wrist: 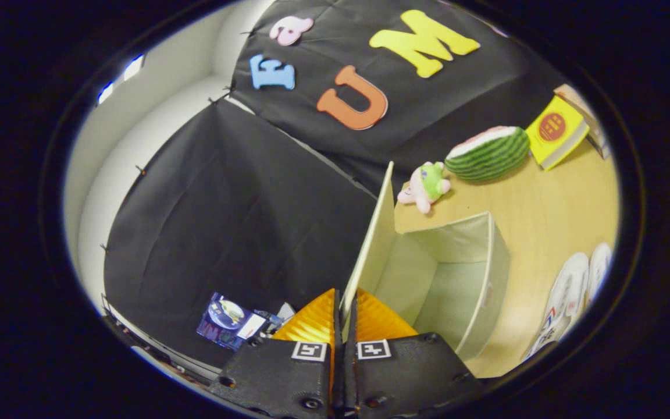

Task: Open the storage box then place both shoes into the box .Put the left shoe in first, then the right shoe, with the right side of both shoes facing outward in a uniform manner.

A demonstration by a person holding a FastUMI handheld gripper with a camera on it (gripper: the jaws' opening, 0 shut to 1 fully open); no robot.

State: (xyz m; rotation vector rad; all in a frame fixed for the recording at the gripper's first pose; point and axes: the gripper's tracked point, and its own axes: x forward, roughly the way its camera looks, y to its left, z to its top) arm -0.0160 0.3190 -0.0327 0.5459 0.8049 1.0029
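Gripper (345, 317) fingers clamped on the raised lid (373, 238) of the open storage box (474, 279); if the thin lid slips free, it could fall shut before the white shoes (573, 297) near the table's edge go in.

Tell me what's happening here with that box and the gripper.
A person's handheld gripper is shut on the lid of a cream storage box, with the lid raised upright and the box open and empty inside. The box sits on a wooden table. Two white shoes lie beside the box, not yet inside. Beyond the box are a plush toy, a watermelon toy and a yellow book.
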